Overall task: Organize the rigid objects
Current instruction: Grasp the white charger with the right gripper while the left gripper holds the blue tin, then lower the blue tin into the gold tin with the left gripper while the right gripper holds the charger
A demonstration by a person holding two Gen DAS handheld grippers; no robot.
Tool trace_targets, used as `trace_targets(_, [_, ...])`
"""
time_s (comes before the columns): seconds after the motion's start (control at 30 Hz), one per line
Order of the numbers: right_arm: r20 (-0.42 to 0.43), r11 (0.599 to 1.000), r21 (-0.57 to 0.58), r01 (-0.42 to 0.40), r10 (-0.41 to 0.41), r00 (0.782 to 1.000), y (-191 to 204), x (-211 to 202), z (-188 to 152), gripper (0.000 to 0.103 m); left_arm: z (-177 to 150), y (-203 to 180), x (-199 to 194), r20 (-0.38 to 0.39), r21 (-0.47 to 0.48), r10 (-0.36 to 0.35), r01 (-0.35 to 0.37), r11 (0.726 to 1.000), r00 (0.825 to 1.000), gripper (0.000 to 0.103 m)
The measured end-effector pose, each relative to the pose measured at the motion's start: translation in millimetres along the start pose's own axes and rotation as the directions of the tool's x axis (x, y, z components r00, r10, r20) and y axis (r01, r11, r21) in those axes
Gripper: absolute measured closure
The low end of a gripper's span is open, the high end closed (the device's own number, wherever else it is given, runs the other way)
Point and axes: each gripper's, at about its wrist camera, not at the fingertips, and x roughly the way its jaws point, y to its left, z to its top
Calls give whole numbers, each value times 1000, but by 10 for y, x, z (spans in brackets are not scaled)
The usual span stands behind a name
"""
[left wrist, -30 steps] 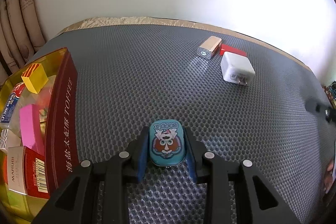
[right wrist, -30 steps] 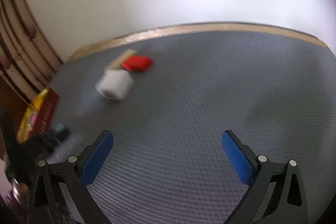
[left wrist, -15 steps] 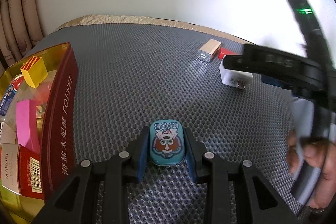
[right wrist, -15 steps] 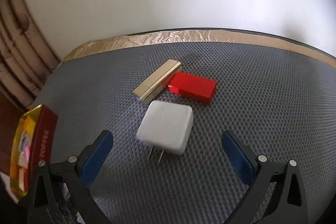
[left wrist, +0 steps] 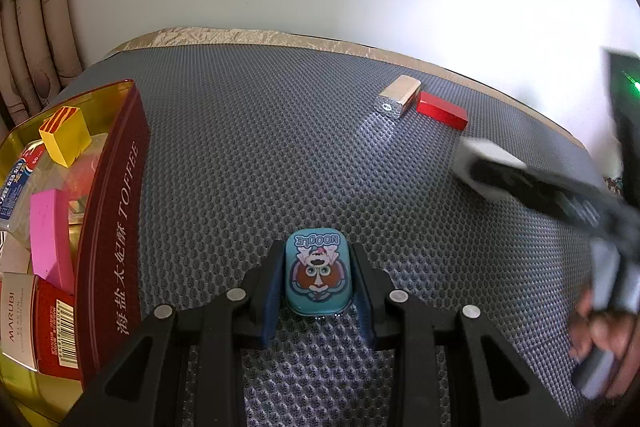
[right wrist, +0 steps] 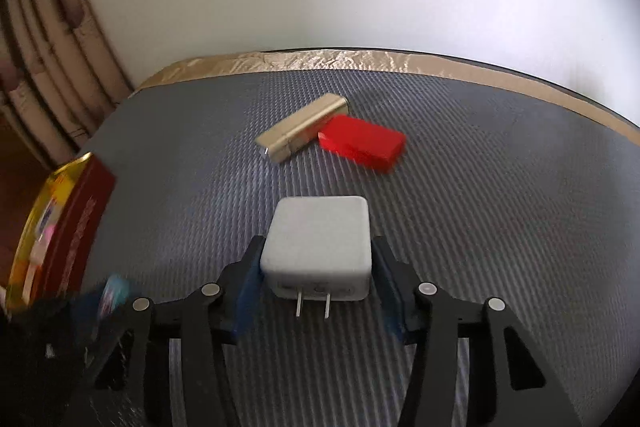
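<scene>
A: What carries it all?

B: A grey honeycomb mat (left wrist: 280, 147) with a tan strip along its far edge, lying against a white wall. Largest thing on it is the toffee tin (left wrist: 116, 211), dark red outside and gold inside, at the mat's left edge.

A: What is in the tin?

B: A yellow block (left wrist: 64, 137), a pink block (left wrist: 50, 235), a white and red box printed MARUBI (left wrist: 24, 323), and a blue-labelled item I cannot make out.

A: And the right gripper (right wrist: 316, 291)?

B: Its 2 blue pads are closing on the white charger (right wrist: 318, 247), which sits between them with its 2 prongs pointing back toward the camera. The pads look to be against its sides. In the left view this gripper is blurred, near the mat's right edge, with a hand (left wrist: 604, 343) on its handle.

A: The left gripper (left wrist: 318, 287)?

B: It pinches a small teal tin (left wrist: 318, 275) with a cartoon face, blue pads tight on both sides, over the middle of the mat toward the near edge.

A: Anything smaller?

B: 2 things near the far edge, toward the right: a gold bar (right wrist: 304, 133) and a red block (right wrist: 362, 143), touching at 1 corner, well apart from the toffee tin.
</scene>
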Motion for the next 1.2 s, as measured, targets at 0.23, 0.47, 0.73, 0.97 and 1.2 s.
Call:
trace_targets(0.23, [13,999,-46,13,-12,1000,-78,-276,-451,56,6,-11,9,0,2,3,-3,1000,1000,71])
trace_targets(0.47, [19,998,-60,8,-7,1000,-48,-284,-460,56,50,-56,29,-9,10,12,-12,1000,1000,71])
trace_targets(0.73, [21,999,-53,1,0,1000,-62,-306,-481,56,137,-181,-240,19,-16,-14,14,1000,1000,71])
trace_targets(0.97, [21,999,-52,1,0,1000,-66,-293,-477,56,329,42,-861,86,-48,-8,12,999,996,71])
trace_targets(1.2, [21,999,-50,2,-1,1000,-56,-277,-478,56,422,999,-1181,66,-173,148,-135,976,987,72])
